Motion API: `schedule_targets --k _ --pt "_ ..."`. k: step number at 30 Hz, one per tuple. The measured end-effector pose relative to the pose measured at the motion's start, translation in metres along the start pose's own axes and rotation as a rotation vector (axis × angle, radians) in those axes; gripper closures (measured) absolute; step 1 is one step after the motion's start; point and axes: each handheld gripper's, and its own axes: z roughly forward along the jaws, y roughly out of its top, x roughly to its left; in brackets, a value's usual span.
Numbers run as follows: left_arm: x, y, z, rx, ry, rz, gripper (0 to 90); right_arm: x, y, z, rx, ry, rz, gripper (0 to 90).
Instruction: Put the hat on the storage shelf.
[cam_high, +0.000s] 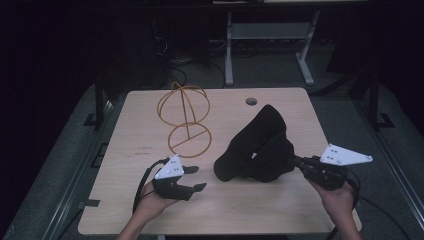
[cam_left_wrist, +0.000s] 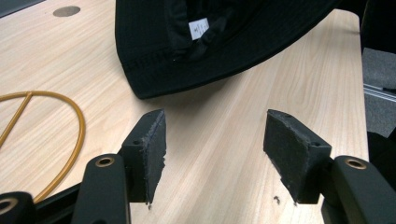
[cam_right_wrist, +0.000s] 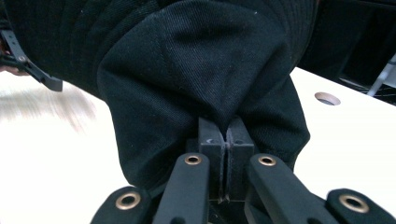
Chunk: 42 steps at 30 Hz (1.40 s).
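— Closest in, what are the right gripper (cam_right_wrist: 226, 140) fingers (cam_right_wrist: 209, 140) doing?

— Clamped tight on a fold of the black hat (cam_high: 260, 145), pads pressed together with cloth bunched above them. In the high view that hat sits right of centre on the tabletop (cam_high: 150, 210), one edge raised by the pinch, its brim end resting on the wood.

— And the left gripper (cam_high: 196, 178)?

— Its fingers (cam_left_wrist: 152, 144) stand apart with nothing between them, just bare wood. It hovers low near the hat's brim (cam_left_wrist: 154, 88), not touching.

— What could go wrong?

— I'd judge the pinch the weak spot. It holds only a small pleat of soft fabric, so a quick lift could let the cloth slide out and the hat flop back down. The brim lies flat against the tabletop too, so the left fingers might scrape wood and push the hat away instead of getting under the edge.

— Anything nearby to worry about?

— A wire stand (cam_high: 184, 117) of orange hoops stands just beyond the left gripper. It looks light, and a wide swing of the hat or a trailing cable could tip it.
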Motion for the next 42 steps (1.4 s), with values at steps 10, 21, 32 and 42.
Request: schedule_targets --k 10,21,32,42 --pt "0.001 -0.008 0.001 0.014 0.013 -0.001 36.6 -0.008 0.021 -0.001 -0.003 0.06 0.075 88.0" --pt "0.002 -0.009 -0.001 0.012 0.019 -0.007 36.4 -0.011 0.04 0.0 -0.013 0.094 0.122 88.0" --pt "0.006 -0.013 -0.001 0.003 0.028 -0.021 35.7 -0.014 0.064 0.005 -0.03 0.129 0.157 88.0" --pt "0.007 -0.014 0.001 0.012 0.037 -0.013 35.5 -0.02 0.09 0.01 -0.038 0.153 0.171 88.0"
